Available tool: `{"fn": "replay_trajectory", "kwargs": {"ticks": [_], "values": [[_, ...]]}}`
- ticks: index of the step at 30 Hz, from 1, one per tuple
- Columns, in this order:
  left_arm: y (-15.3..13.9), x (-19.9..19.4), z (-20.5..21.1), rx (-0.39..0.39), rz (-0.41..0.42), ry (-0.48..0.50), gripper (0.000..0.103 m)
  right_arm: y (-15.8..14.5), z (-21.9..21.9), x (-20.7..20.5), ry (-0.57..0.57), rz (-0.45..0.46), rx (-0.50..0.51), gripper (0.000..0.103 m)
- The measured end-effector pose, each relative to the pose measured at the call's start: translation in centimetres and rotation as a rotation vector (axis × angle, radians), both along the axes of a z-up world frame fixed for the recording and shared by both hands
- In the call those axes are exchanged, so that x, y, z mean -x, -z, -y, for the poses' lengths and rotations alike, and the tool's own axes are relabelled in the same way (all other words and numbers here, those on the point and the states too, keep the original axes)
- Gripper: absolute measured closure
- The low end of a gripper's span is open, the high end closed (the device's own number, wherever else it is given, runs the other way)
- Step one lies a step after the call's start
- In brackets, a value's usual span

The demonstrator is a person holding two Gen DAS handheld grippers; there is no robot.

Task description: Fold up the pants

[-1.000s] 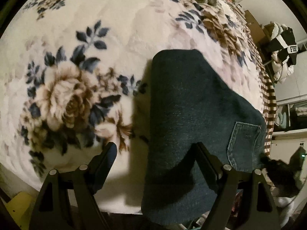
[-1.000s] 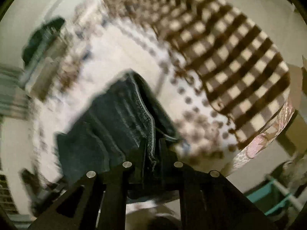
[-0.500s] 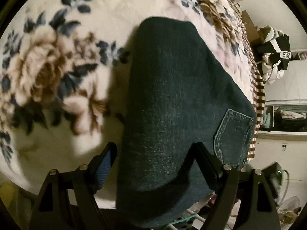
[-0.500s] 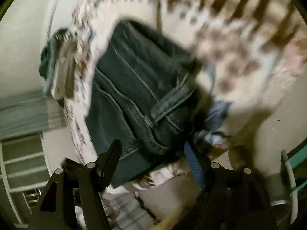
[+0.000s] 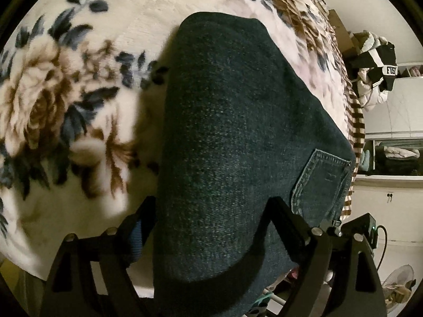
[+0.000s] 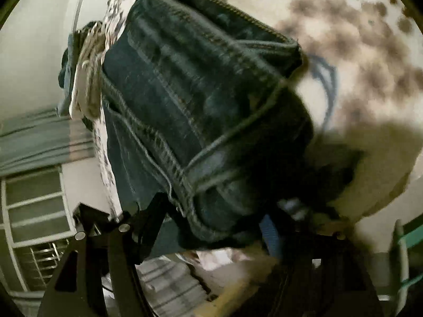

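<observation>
The jeans (image 5: 232,142) lie folded into a thick bundle on the floral blanket (image 5: 79,84) at the near edge of the bed, and part of the bundle hangs out past that edge, toward both cameras. The left hand-held gripper (image 5: 208,216) is spread wide, its fingers (image 5: 284,218) straddling the overhanging end without any sign of pinching it; the back pocket (image 5: 321,182) sits toward the right side of the bundle. The right hand-held gripper (image 6: 216,219) is likewise released, its jaws apart on either side of the waistband end (image 6: 211,163), where the seams and layers stack up thickly. The main risk, as I judge it, is the overhang: with nothing clamped, denim this heavy could slide off the edge of the bed and drag the fold open as it goes. A second risk is a bad bite. If either gripper closes on only the top layer of the stack, lifting or pulling would peel that layer away and undo the fold rather than move the bundle whole. The plush blanket may also bunch or come up with the cloth if a lower finger digs into it. The right view is smeared by motion, so I cannot tell how squarely its fingers are lined up with the waistband, and a fast closing there could miss or catch a loose edge.
</observation>
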State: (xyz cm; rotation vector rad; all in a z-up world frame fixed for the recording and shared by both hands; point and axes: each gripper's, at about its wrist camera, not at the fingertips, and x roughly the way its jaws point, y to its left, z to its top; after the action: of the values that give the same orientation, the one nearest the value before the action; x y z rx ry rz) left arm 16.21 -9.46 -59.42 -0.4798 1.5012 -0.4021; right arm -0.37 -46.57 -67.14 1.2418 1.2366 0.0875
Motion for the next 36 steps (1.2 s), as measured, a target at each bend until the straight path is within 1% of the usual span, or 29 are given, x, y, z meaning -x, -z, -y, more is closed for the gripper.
{"fn": "replay_trajectory", "kwargs": {"ticks": [1, 3, 5, 8, 9, 10, 11, 12, 13, 15, 16, 17, 18, 19, 20, 21, 23, 25, 28, 32, 36], "values": [[0.0, 0.0, 0.0, 0.001, 0.001, 0.002, 0.017, 0.0, -0.1, -0.3, 0.011, 0.018, -0.021, 0.029], [0.1, -0.1, -0.2, 0.008, 0.003, 0.001, 0.015, 0.3, -0.4, -0.9, 0.021, 0.035, -0.058, 0.021], [0.3, -0.2, -0.1, 0.024, 0.005, -0.008, 0.012, 0.5, -0.6, -1.5, 0.020, 0.055, -0.094, 0.021], [0.3, -0.4, -0.1, 0.027, 0.012, -0.010, 0.011, 0.1, -0.4, -1.6, 0.027, 0.158, -0.217, 0.021], [0.4, -0.5, -0.1, 0.031, 0.012, -0.008, 0.011, -0.2, -0.3, -1.7, 0.021, 0.186, -0.226, 0.023], [0.4, -0.6, -0.1, 0.034, 0.012, -0.006, 0.011, -0.1, -0.3, -1.9, 0.004, 0.172, -0.187, 0.023], [0.5, -0.8, 0.0, 0.035, 0.012, -0.005, 0.011, 0.2, -0.3, -2.1, -0.009, 0.143, -0.123, 0.023], [0.6, -1.0, 0.0, 0.037, 0.016, -0.002, 0.010, 0.7, -0.4, -2.4, -0.010, 0.131, -0.095, 0.023], [0.6, -1.1, 0.0, 0.038, 0.020, 0.000, 0.010, 1.1, -0.7, -2.9, -0.008, 0.135, -0.104, 0.023], [0.6, -1.4, 0.0, 0.042, 0.030, -0.001, 0.011, 0.5, -1.4, -3.8, -0.026, 0.149, -0.092, 0.024], [0.4, -1.6, 0.1, 0.042, 0.037, 0.000, 0.011, 0.1, -1.8, -4.0, -0.038, 0.155, -0.074, 0.026], [0.2, -1.8, -0.1, 0.045, 0.050, -0.010, 0.011, -0.5, -2.2, -4.2, -0.052, 0.159, -0.037, 0.041], [-0.1, -1.8, -0.3, 0.061, 0.063, -0.017, 0.020, -1.1, -2.6, -4.2, -0.057, 0.162, -0.009, 0.045], [-0.5, -1.7, -0.3, 0.072, 0.077, -0.017, 0.026, -1.5, -2.6, -3.7, -0.051, 0.167, 0.000, 0.047], [-0.7, -1.6, -0.4, 0.048, 0.088, -0.014, 0.041, -1.9, -2.8, -3.7, -0.045, 0.167, 0.013, 0.051], [-1.0, -1.4, -0.5, 0.047, 0.100, -0.008, 0.055, -2.2, -2.6, -3.6, -0.038, 0.167, 0.024, 0.056], [-1.7, -0.9, -1.3, 0.076, 0.124, -0.024, 0.071, -3.2, -2.9, -3.5, -0.027, 0.174, 0.053, 0.061], [-2.8, -0.5, -1.7, 0.094, 0.143, -0.029, 0.074, -4.1, -3.3, -3.6, -0.034, 0.183, 0.077, 0.064], [-5.0, 0.0, -1.7, 0.082, 0.171, -0.010, 0.077, -6.1, -3.8, -3.8, -0.045, 0.188, 0.091, 0.066], [-8.2, 0.9, -1.8, 0.078, 0.188, -0.005, 0.078, -9.9, -4.0, -3.7, -0.071, 0.197, 0.099, 0.067], [-12.5, 1.0, -2.1, 0.076, 0.201, -0.021, 0.078, -14.3, -4.1, -3.6, -0.104, 0.220, 0.095, 0.067]]}}
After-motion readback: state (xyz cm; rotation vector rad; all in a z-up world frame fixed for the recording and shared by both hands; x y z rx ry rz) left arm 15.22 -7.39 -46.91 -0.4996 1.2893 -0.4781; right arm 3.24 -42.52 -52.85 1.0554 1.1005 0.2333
